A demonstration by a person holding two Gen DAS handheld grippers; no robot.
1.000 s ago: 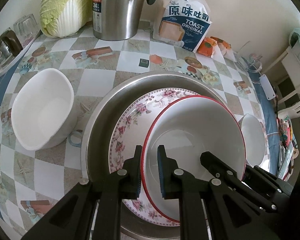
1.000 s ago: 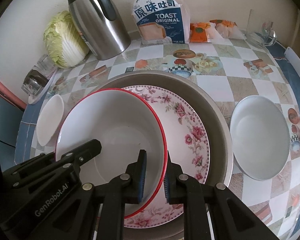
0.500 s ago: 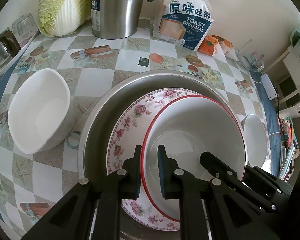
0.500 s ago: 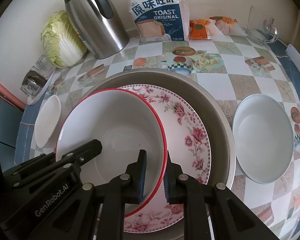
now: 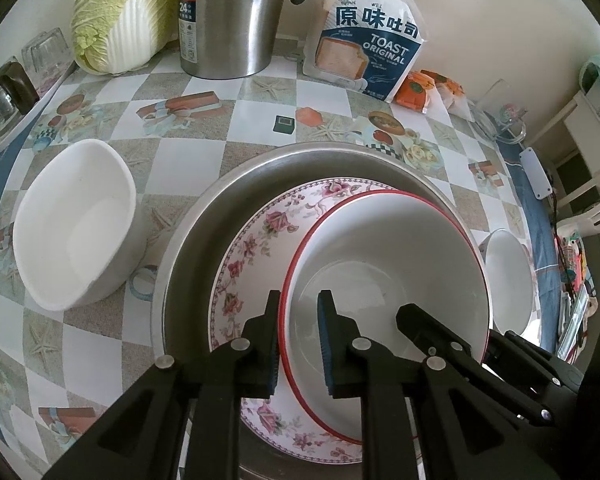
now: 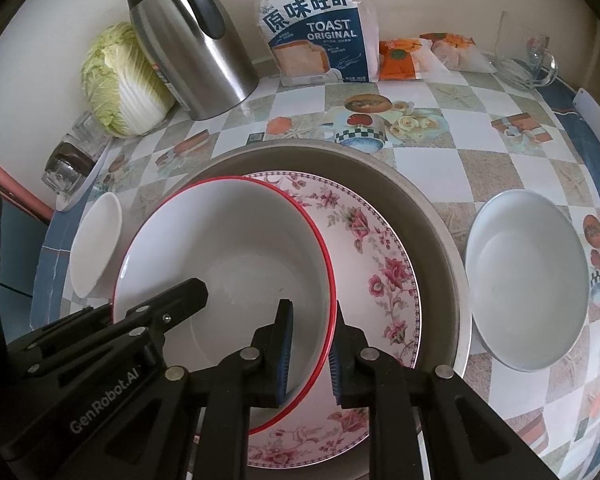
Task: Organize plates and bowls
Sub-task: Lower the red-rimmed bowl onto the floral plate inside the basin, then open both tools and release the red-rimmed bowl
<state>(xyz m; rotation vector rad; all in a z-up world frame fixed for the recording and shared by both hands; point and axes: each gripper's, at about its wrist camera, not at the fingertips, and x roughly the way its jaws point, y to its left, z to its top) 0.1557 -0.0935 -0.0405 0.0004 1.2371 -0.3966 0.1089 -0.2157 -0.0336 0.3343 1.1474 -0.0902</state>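
Red-rimmed bowl [image 5: 384, 264] sits tilted on the floral plate [image 5: 256, 248] inside the steel basin [image 5: 204, 232] near the middle of the desk [image 5: 180, 128], gripped from both sides. Left hand-held gripper [image 5: 298, 344] has its narrowly parted jaws clamped over the bowl's left rim, and the right hand-held gripper [image 6: 310, 350] pinches the opposite rim the same way. One white bowl [image 5: 74, 224] stands toward the desk's left edge and another white bowl [image 6: 526, 280] toward its right edge, both outside the basin.
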